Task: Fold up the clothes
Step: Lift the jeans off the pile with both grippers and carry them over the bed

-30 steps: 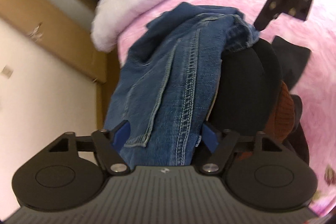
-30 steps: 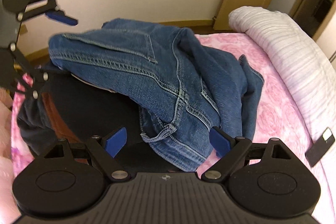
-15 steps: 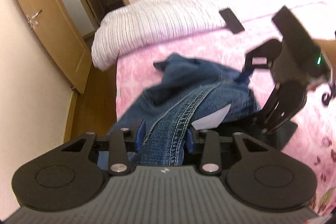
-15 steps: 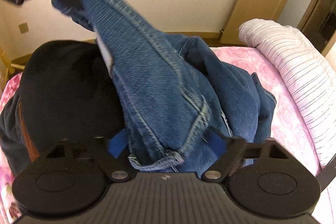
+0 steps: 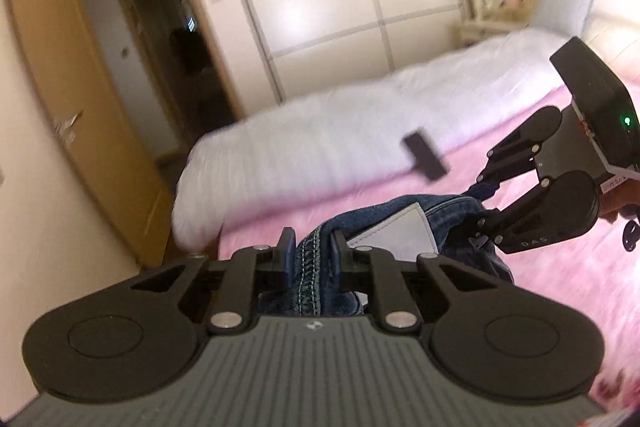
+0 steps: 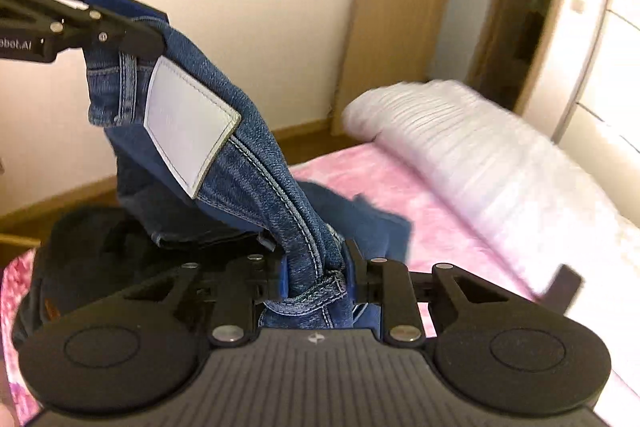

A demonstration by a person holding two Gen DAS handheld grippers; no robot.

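Your bed (image 5: 520, 291) with its pink flowered cover fills the room below you, a white striped duvet (image 5: 320, 143) bunched along its far side by the wooden door (image 6: 400, 27). The jeans (image 6: 248, 163) are lifted off the bed, stretched between your two hands by the waistband, their lower part trailing onto the pink cover beside a dark heap of clothes (image 6: 92, 247). Your left tool (image 5: 311, 259) is pinched on a stitched denim seam; your right tool (image 6: 314, 277) is pinched on the waistband at a belt loop. A pale leather patch (image 6: 188, 131) sits on the band between them. A small dark phone (image 5: 425, 157) lies on the duvet's edge.
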